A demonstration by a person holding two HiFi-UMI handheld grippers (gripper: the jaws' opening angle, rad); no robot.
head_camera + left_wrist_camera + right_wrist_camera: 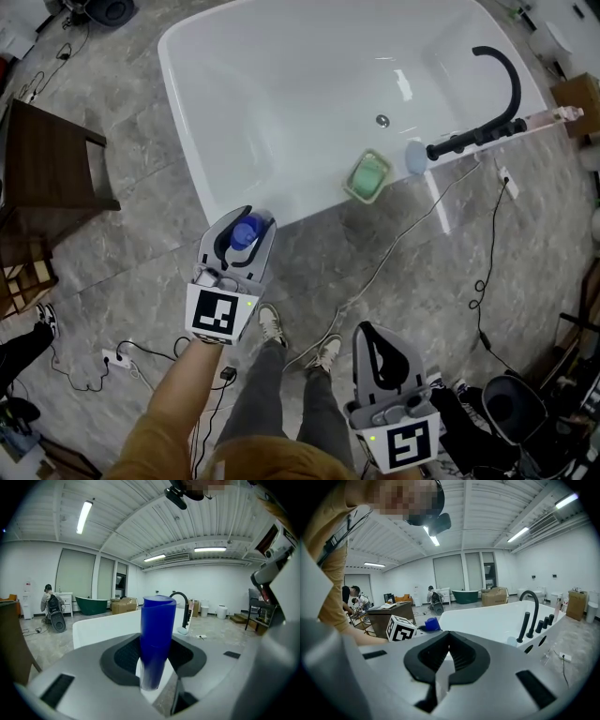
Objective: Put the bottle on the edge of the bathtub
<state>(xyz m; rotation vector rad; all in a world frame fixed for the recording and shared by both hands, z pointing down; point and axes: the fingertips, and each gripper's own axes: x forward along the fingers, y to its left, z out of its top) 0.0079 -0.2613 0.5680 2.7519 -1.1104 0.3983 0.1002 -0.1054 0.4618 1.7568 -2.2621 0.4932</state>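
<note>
Left gripper (pixel 245 222) clamping blue bottle (pixel 157 634), right gripper (pixel 370 335) closed, empty, bathtub (pixel 246 105) ahead.

A green tray (pixel 367 176) lies near a black tap (pixel 478 137), a dark wooden table (pixel 42 159) far left

Glossy bathtub (pixel 246 111) — smooth plastic bottle (pixel 245 232)
</note>
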